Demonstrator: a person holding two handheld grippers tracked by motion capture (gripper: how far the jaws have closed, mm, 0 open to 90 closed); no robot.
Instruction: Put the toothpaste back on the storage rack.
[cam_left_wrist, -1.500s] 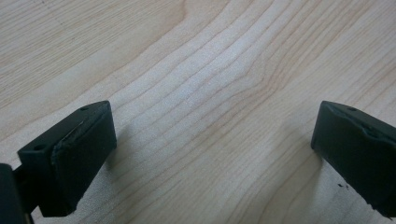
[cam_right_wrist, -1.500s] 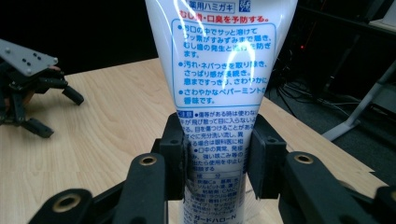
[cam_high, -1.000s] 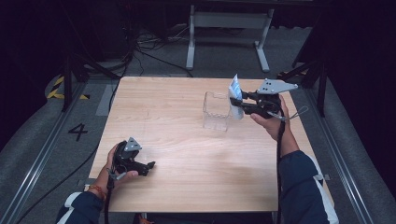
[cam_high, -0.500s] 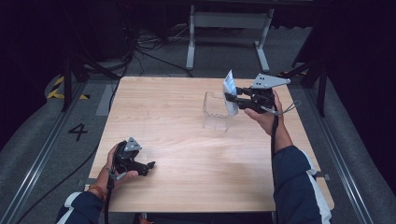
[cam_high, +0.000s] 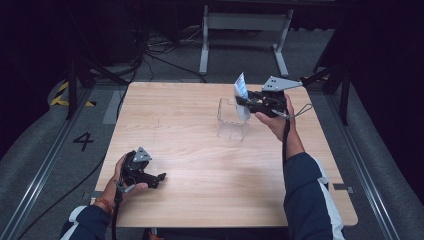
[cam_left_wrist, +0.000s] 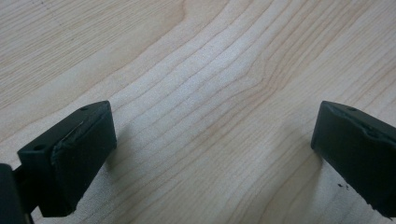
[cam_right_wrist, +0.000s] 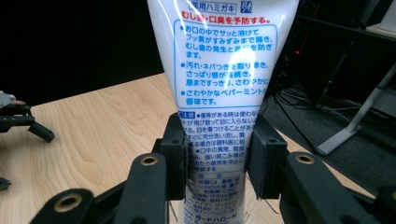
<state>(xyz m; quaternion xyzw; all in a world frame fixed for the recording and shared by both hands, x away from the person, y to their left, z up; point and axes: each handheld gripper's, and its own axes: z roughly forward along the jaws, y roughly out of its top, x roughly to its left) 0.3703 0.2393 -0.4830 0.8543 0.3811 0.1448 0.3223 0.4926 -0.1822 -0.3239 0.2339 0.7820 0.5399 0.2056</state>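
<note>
Right gripper (cam_high: 246, 104) pinches a white toothpaste tube (cam_right_wrist: 224, 74) between its pads, held above the clear plastic container (cam_high: 232, 120) at the table's (cam_high: 200, 200) two o'clock area. Left gripper (cam_high: 159, 176), jaws spread with nothing between them, rests at seven o'clock on bare wood.

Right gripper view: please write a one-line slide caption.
Right gripper clamps a white toothpaste tube with Japanese print above the wooden table.

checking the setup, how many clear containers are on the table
1. The clear container stands on the table toward its far right, beside the right gripper, which holds a toothpaste tube at its upper edge.
</note>
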